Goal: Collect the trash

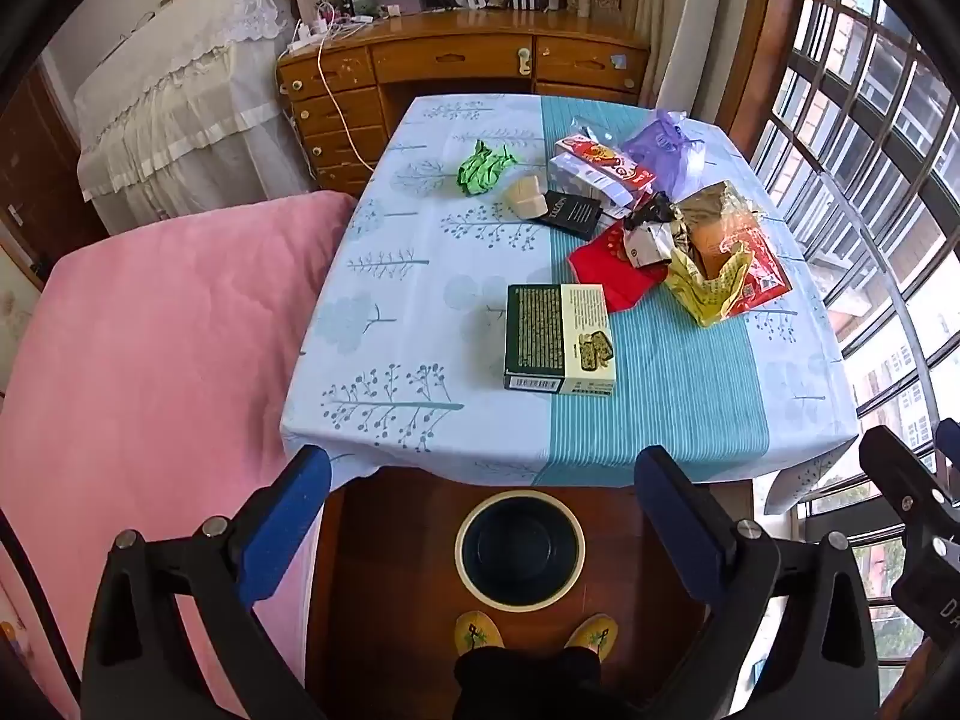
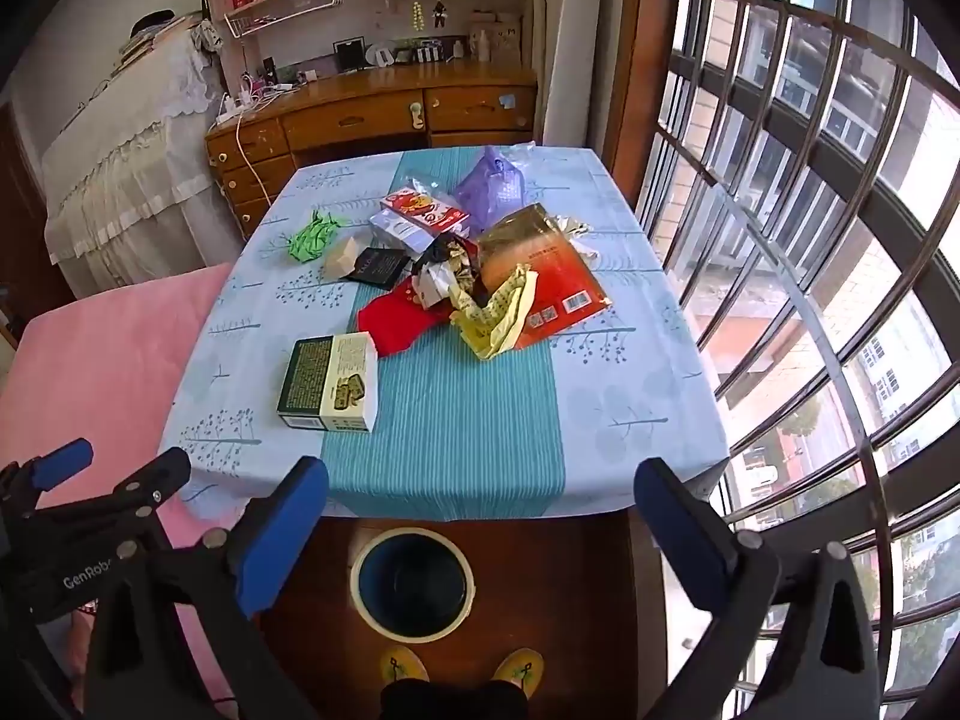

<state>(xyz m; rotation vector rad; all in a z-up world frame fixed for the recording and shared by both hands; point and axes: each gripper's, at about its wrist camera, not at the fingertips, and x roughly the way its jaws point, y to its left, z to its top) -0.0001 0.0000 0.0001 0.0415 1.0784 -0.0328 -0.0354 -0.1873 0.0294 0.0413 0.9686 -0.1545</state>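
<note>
Trash sits on the bench (image 1: 420, 324), mostly toward its far right part. Green/cream box (image 1: 560, 337) lies flat nearest the front edge, apart from the rest. Behind it, red pouch (image 1: 612, 267) w/ crumpled silver wrapper (image 1: 651, 237) on top, touching yellow wrapper (image 1: 708, 285) and a red-gold foil bag (image 1: 741, 240). Further back: black card (image 1: 575, 213) just beside a beige block (image 1: 527, 195), green wrapper (image 1: 483, 167) off to the left, red snack pack (image 1: 603, 165) and purple bag (image 1: 663, 147) at the far end.

Bin (image 1: 519, 549), dark inside w/ pale rim, stands on the wood floor below the bench's front edge; it looks to hold nothing. Yellow slippers (image 1: 477, 630) show just behind it.

Left claw (image 1: 480, 516) hangs over the bin area, jaws spread wide, gripping nothing. Right claw (image 2: 480, 528) likewise: jaws wide apart, nothing between them, held above the floor short of the bench. Both are clear of all trash. Pink bed (image 1: 156, 372) lies to the left, window (image 2: 810, 240) to the right.
</note>
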